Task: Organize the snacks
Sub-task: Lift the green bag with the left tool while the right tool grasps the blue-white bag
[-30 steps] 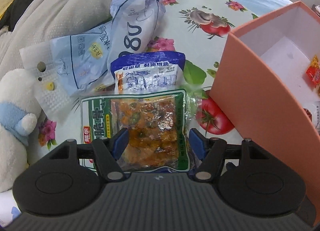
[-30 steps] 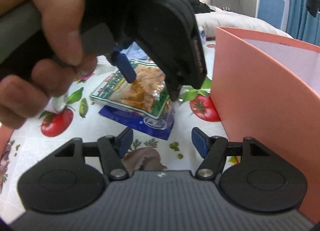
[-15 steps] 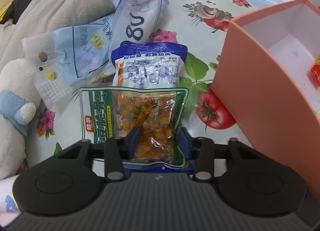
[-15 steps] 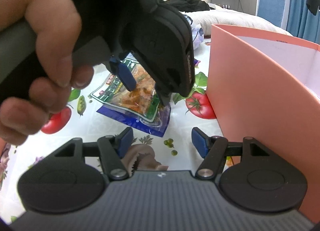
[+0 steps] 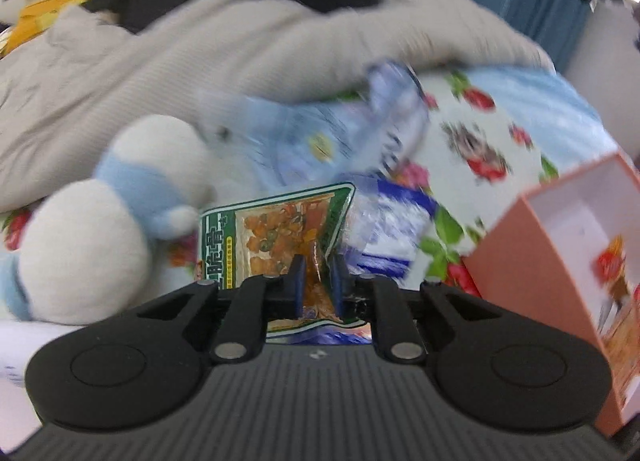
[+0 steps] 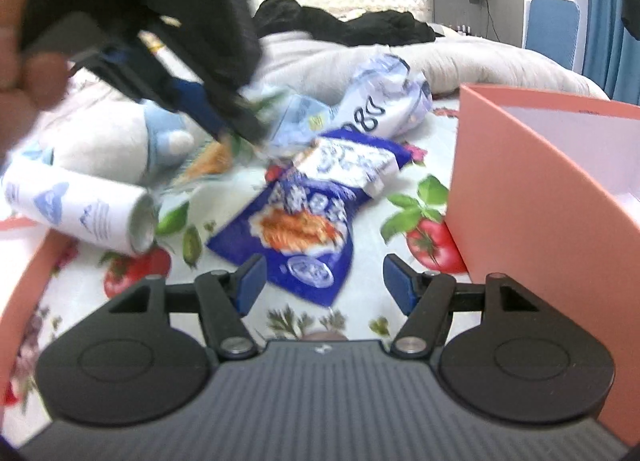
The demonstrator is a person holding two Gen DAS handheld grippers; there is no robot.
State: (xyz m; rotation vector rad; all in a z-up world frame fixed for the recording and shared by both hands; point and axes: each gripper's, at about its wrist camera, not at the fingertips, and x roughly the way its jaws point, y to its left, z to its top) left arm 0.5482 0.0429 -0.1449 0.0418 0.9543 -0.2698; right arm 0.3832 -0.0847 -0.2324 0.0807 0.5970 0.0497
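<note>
My left gripper (image 5: 318,285) is shut on the green-edged snack packet (image 5: 276,237) with orange pieces and holds it lifted off the tablecloth. In the right wrist view that gripper (image 6: 232,125) shows blurred at upper left with the packet (image 6: 208,159) hanging from it. A dark blue snack packet (image 6: 300,237) and a blue-and-white packet (image 6: 352,159) lie on the cloth in front of my right gripper (image 6: 324,279), which is open and empty. The pink box (image 5: 552,245) stands at the right with snacks inside (image 5: 612,265); it also shows in the right wrist view (image 6: 540,197).
A large pale blue bag (image 6: 380,105) lies behind the packets. A white and blue plush toy (image 5: 100,213) and a white tube (image 6: 84,213) sit at the left. Grey bedding (image 5: 200,53) and dark clothes (image 6: 340,25) lie behind. A pink lid edge (image 6: 28,273) is at far left.
My left gripper has closed fully on the green packet and lifted it up and to the left, uncovering the dark blue packet beneath. My right gripper has stayed open.
</note>
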